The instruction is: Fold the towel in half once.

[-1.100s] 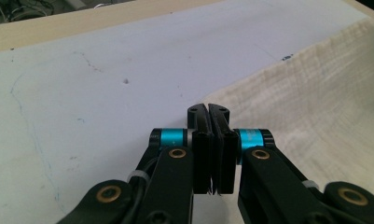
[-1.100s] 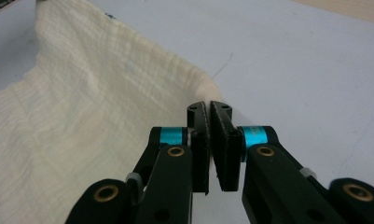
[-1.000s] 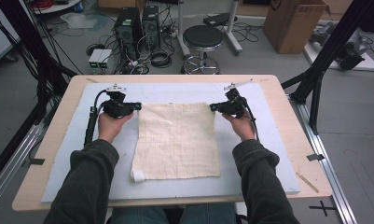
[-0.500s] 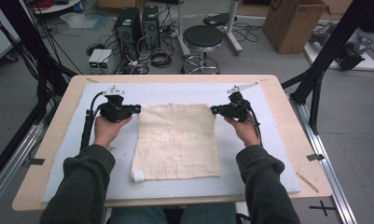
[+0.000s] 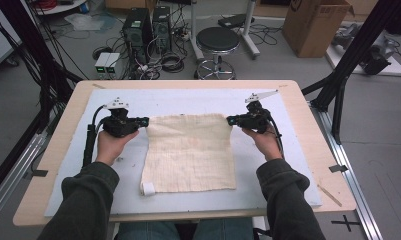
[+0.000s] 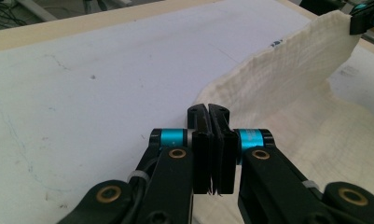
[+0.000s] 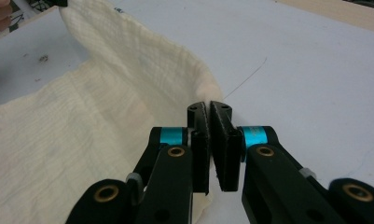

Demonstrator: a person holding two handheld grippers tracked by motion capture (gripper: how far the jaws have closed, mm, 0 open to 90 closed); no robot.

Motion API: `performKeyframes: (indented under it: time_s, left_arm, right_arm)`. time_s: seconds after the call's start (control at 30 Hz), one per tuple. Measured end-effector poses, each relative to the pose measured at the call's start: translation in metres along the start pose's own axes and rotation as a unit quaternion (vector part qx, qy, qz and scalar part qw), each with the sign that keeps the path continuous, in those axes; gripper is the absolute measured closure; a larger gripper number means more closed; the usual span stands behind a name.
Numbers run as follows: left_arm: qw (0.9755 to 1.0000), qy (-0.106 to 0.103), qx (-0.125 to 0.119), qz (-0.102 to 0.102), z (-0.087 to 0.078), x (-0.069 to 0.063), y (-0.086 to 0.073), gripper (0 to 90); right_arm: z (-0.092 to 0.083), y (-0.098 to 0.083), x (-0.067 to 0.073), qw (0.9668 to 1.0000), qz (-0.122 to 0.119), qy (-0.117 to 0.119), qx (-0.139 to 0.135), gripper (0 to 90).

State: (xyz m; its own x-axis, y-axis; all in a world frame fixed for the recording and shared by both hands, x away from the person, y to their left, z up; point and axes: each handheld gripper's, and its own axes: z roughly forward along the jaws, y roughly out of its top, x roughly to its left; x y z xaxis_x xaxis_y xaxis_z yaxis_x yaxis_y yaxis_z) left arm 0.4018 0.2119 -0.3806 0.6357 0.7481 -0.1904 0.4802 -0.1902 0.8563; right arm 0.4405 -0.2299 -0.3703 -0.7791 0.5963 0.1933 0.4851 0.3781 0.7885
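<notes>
Wood-edged worktop [image 5: 308, 100] under a white mat [image 5: 188, 100]; stool [image 5: 217, 40], computer towers [image 5: 147, 22], carton [image 5: 313, 25] behind. Cream cloth [image 5: 190, 155] mid-mat, far corners clamped in left claw [image 5: 147, 120] and right claw [image 5: 230, 120]. Since earlier frame: far edge lifted, claws slightly wider apart

Even, soft overhead light, no glare; faint shadows under the cream woven cloth [image 5: 190, 152] on the white-covered wooden surface [image 5: 188, 100]. High view slightly soft. Gripper views sharp close up, blurred at far edges.
</notes>
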Motion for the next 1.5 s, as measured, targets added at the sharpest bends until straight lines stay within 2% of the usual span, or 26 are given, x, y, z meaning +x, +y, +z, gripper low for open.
performKeyframes:
  time_s: [0.33,0.53,0.83,0.97,1.3,1.5]
  left_arm:
    - [1.0000,-0.004,0.001,0.005,-0.006,-0.001,-0.006,87.8]
    - [0.9999,-0.016,-0.005,0.005,-0.009,-0.005,-0.008,87.7]
    - [0.9997,-0.021,-0.004,0.006,-0.017,-0.008,-0.018,87.8]
    - [0.9996,-0.025,-0.002,0.015,-0.020,-0.011,-0.020,87.7]
    - [0.9983,-0.040,0.009,0.042,-0.027,-0.022,-0.020,87.7]
    - [0.9984,-0.034,0.008,0.046,-0.032,-0.026,-0.027,87.7]
  right_arm:
    - [-0.005,-0.008,0.006,0.9999,-0.004,0.012,-0.010,86.5]
    - [-0.007,-0.011,0.007,0.9997,-0.007,0.018,-0.014,86.5]
    - [-0.014,-0.011,0.017,0.9992,-0.025,0.027,-0.014,86.5]
    - [-0.015,-0.011,0.020,0.9991,-0.029,0.029,-0.005,86.5]
    - [-0.019,-0.012,0.028,0.9985,-0.041,0.036,-0.004,86.5]
    - [-0.022,-0.021,0.032,0.9985,-0.039,0.037,-0.009,86.5]
